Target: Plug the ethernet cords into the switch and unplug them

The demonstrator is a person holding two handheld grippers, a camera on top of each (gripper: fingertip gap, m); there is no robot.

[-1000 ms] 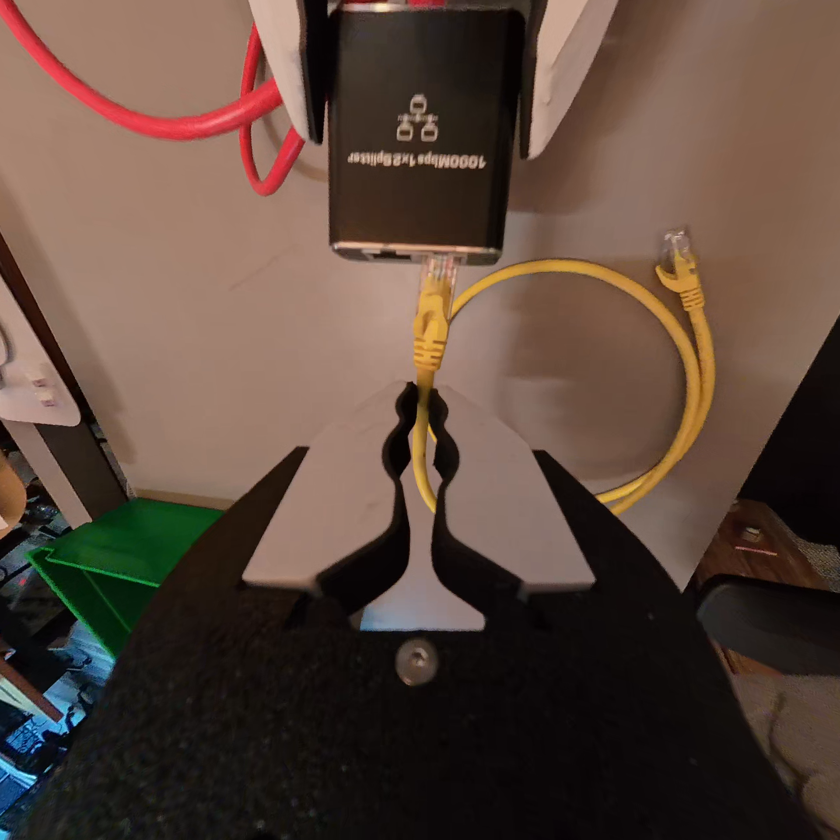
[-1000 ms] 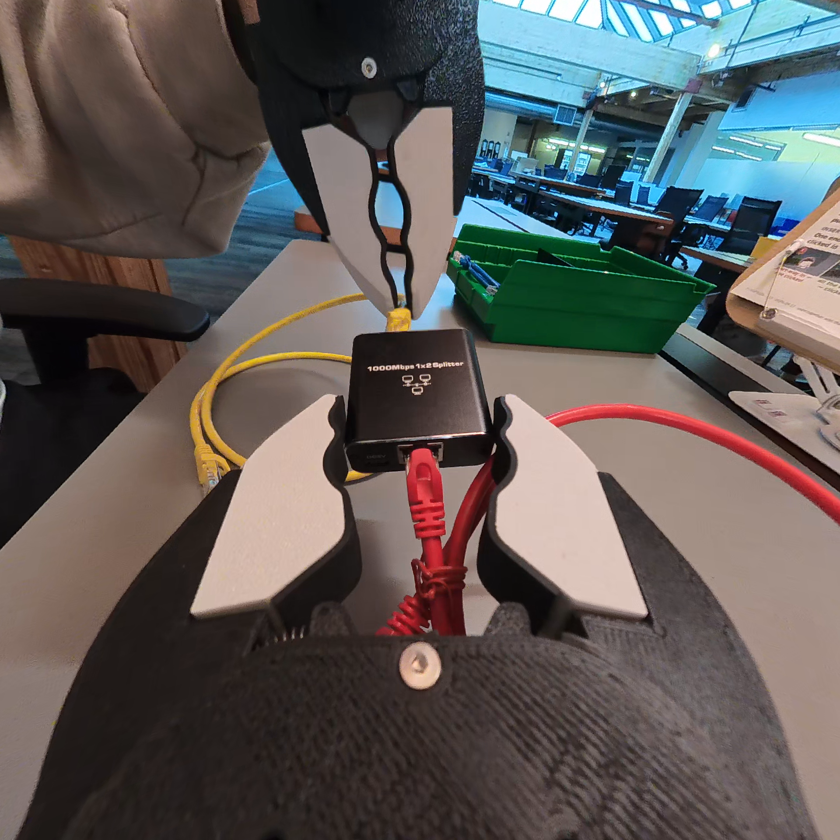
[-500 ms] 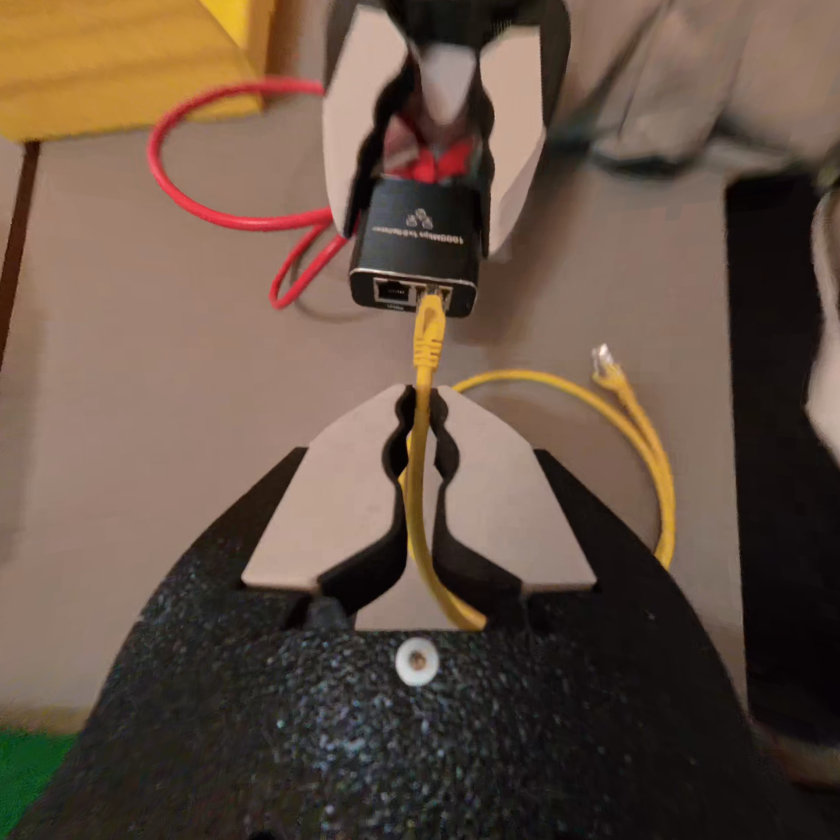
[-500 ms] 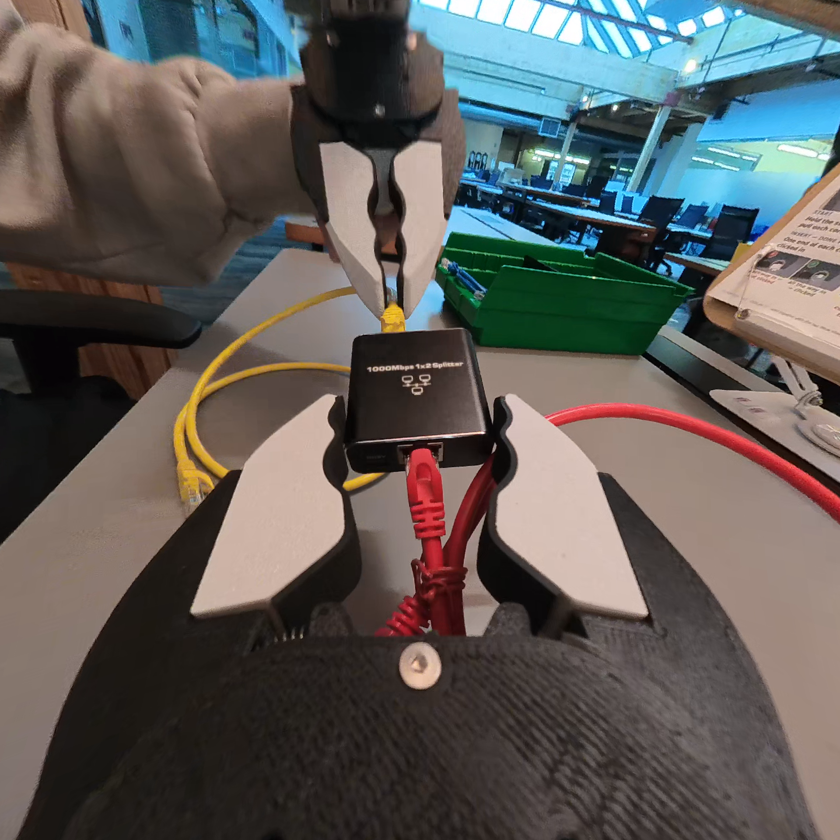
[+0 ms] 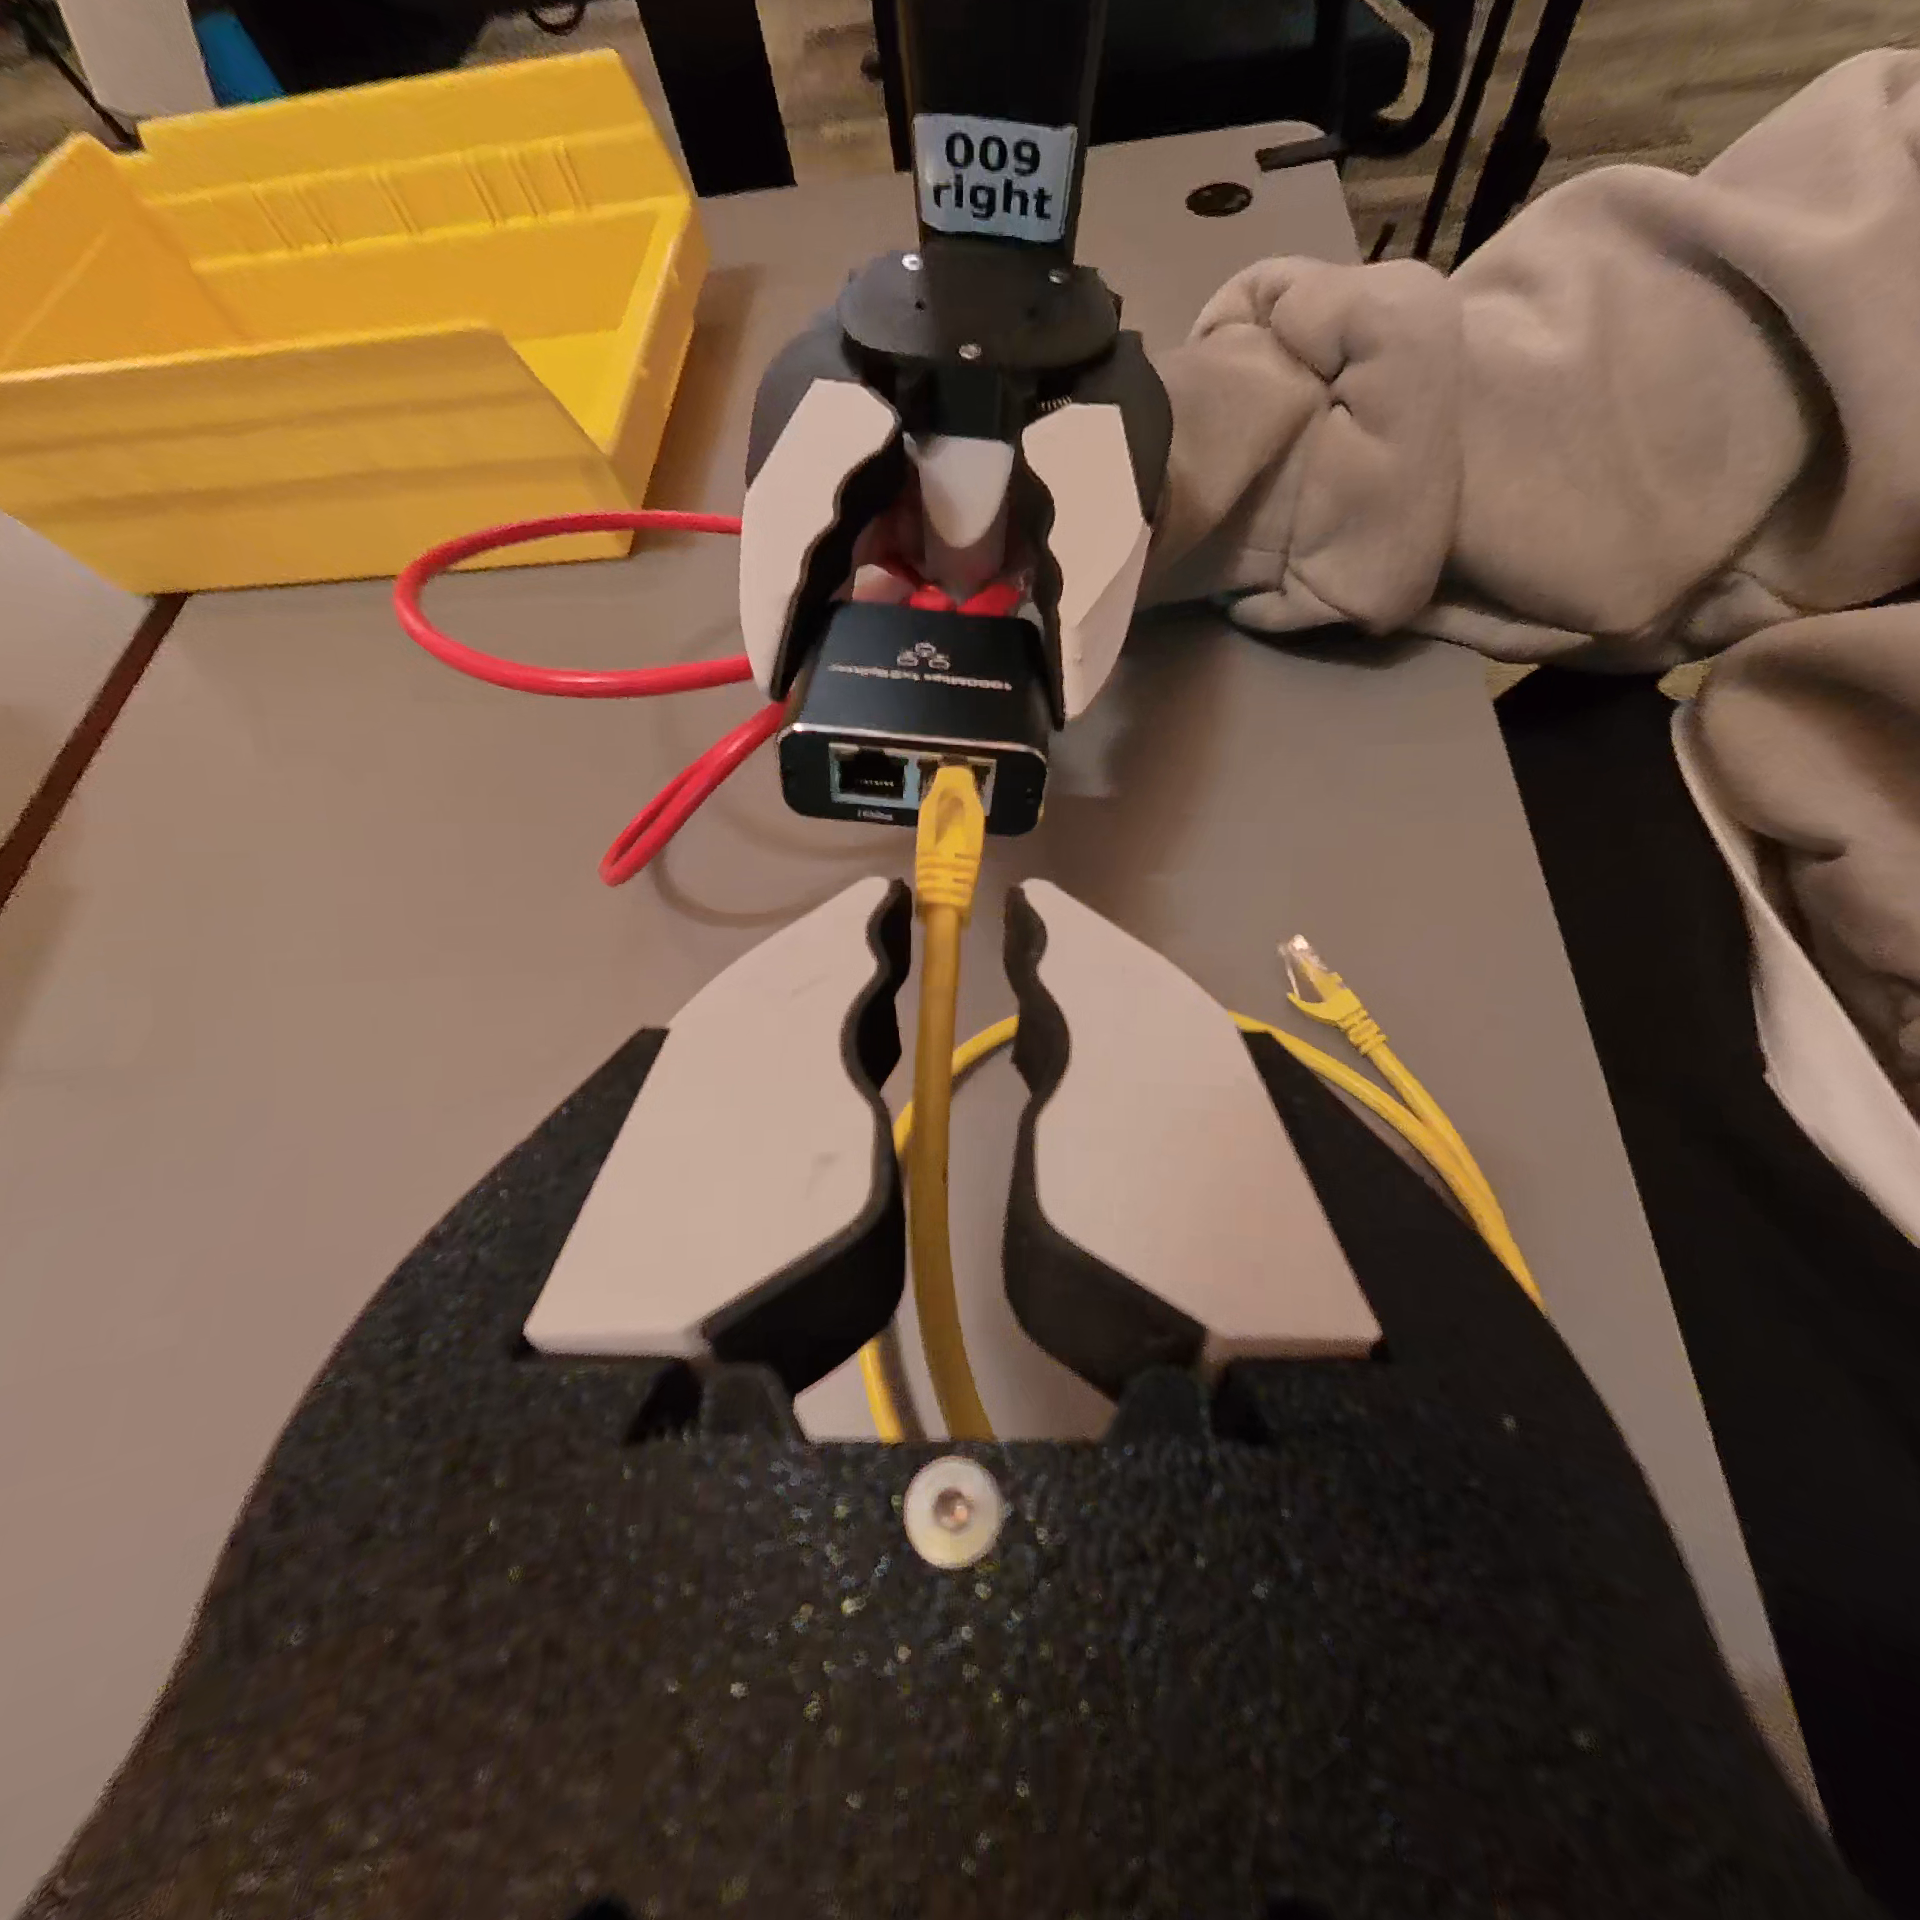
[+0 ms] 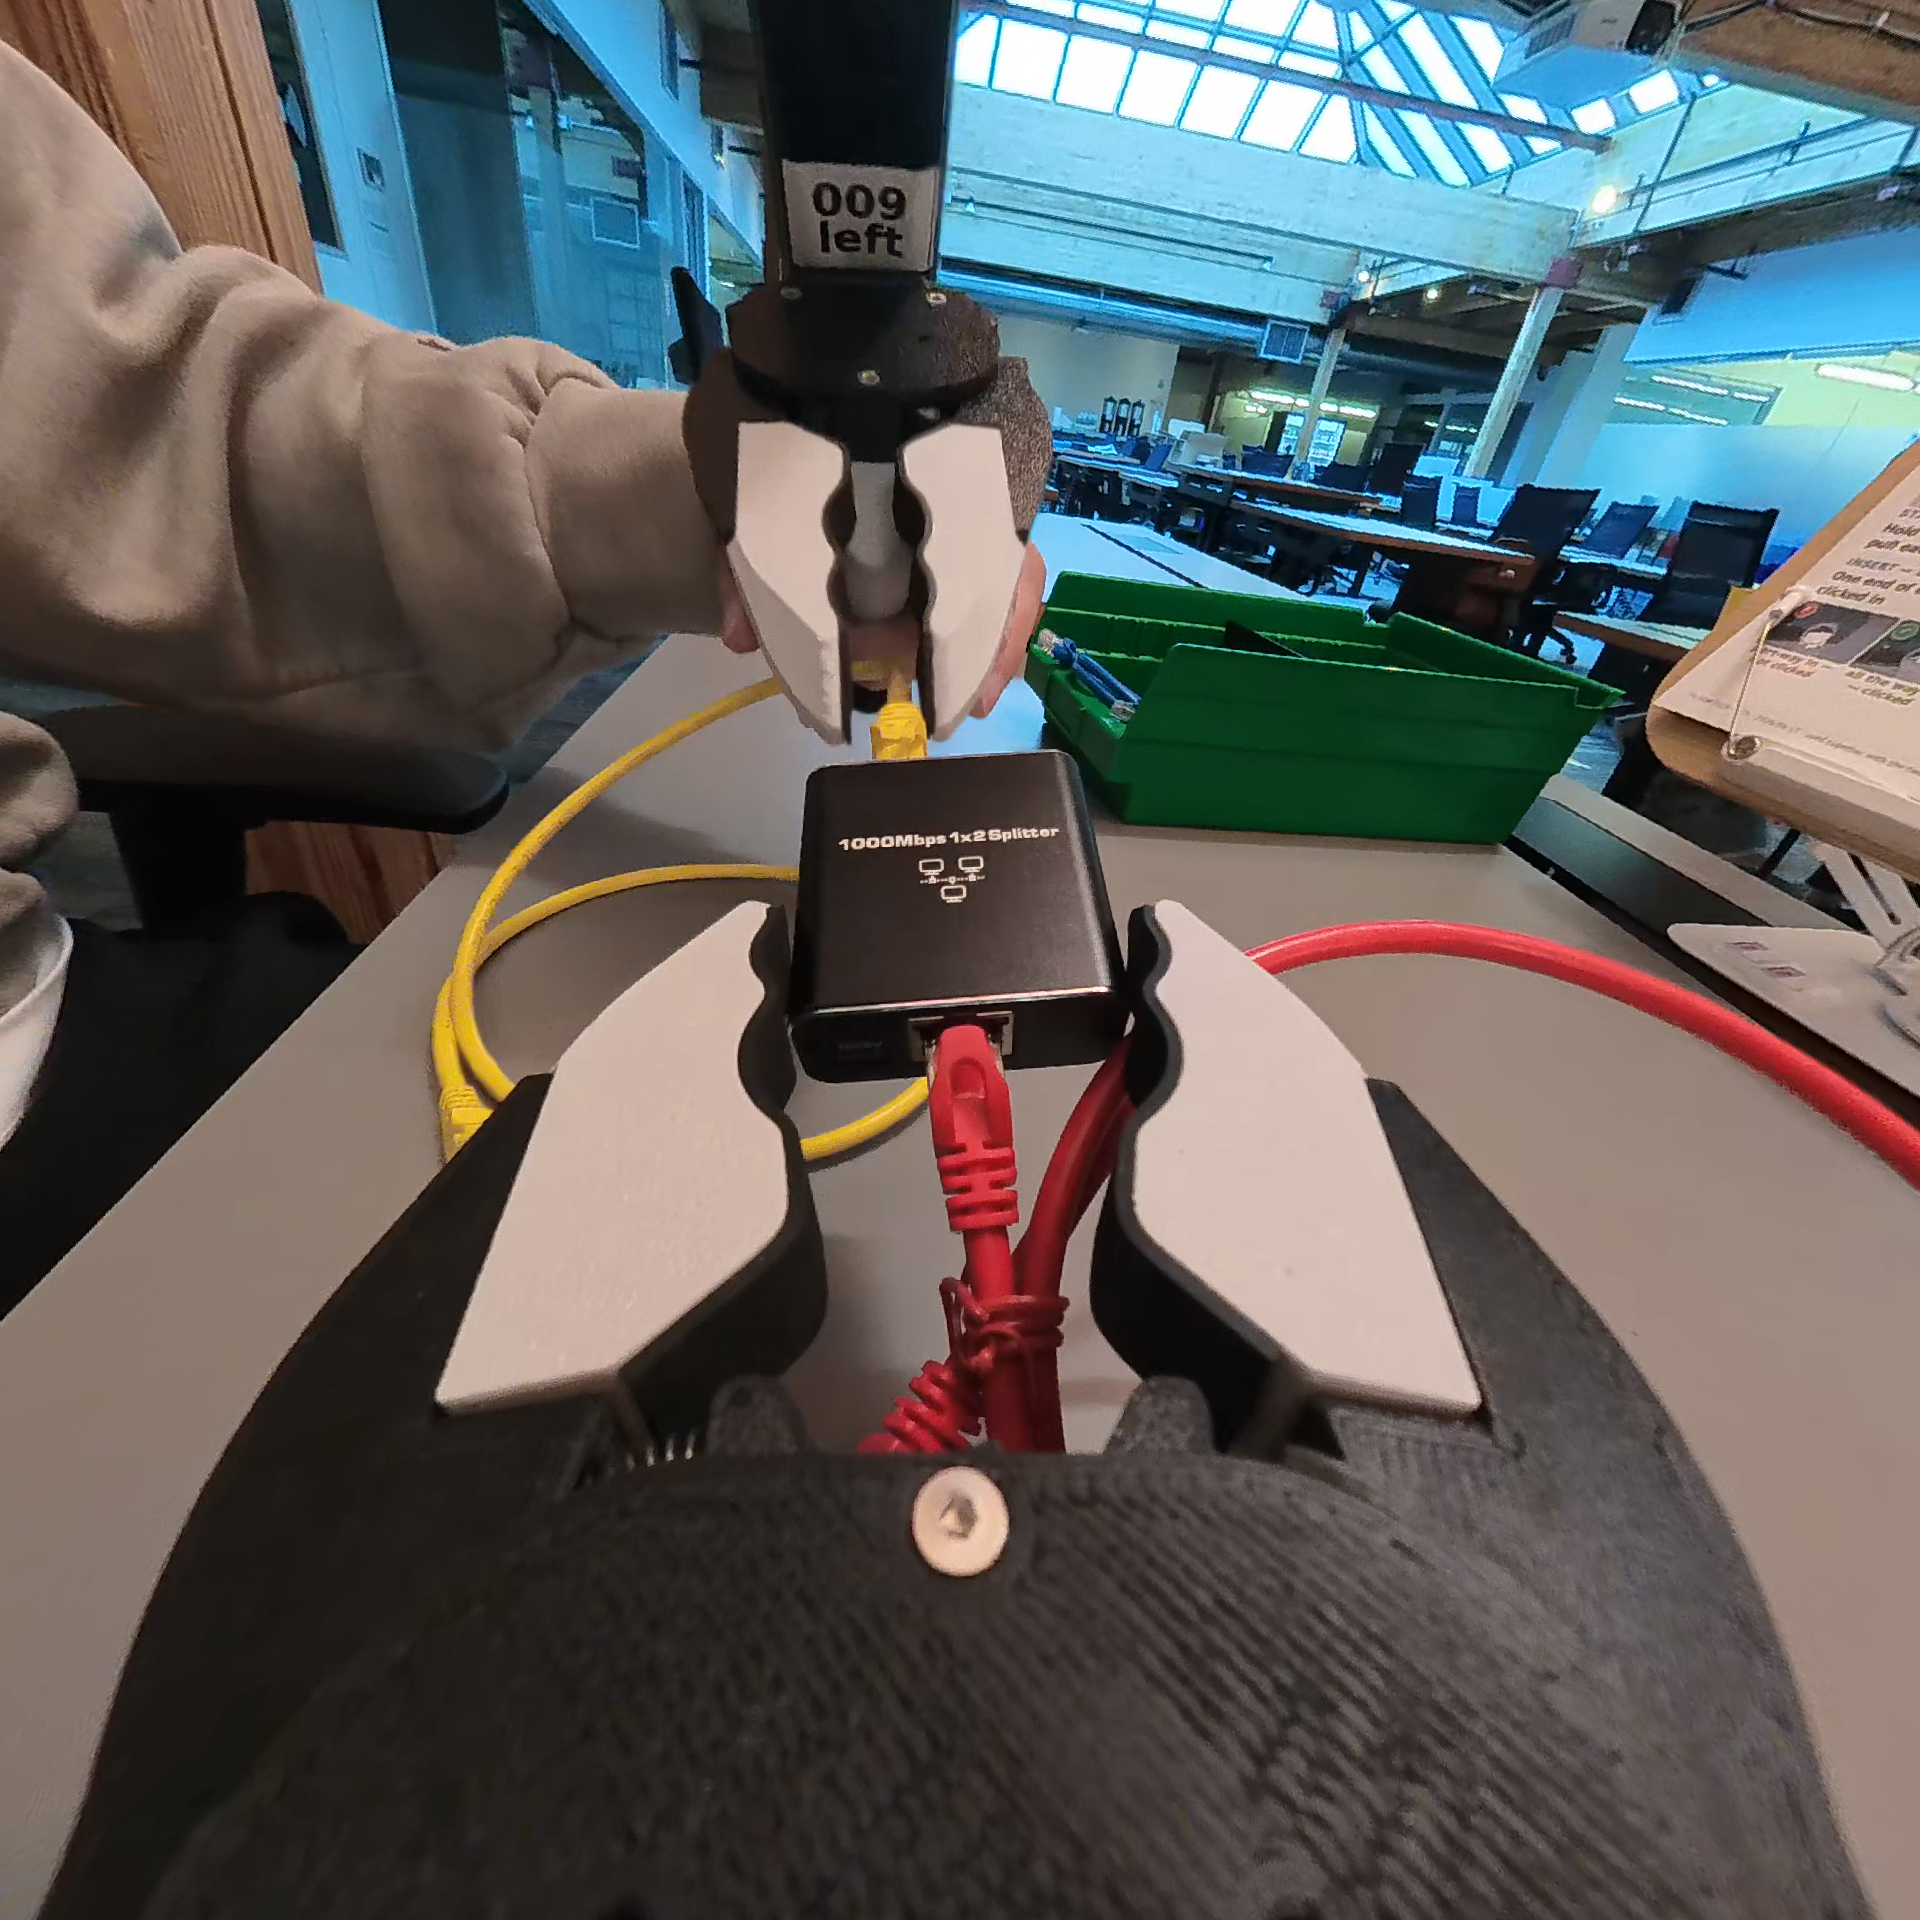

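The switch (image 6: pixel 954 902) is a small black box with rounded edges and white markings on top, lying flat at the centre of the grey table. A red cord (image 6: pixel 975 1153) is plugged into the port on its 6 o'clock face in the right wrist view, the slack looping away toward 3 o'clock. A yellow cord (image 5: pixel 943 997) sits in the right-hand port of the opposite face, apparently fully seated; the port beside it is empty. Its free plug (image 5: pixel 1317 982) lies at 3 o'clock.
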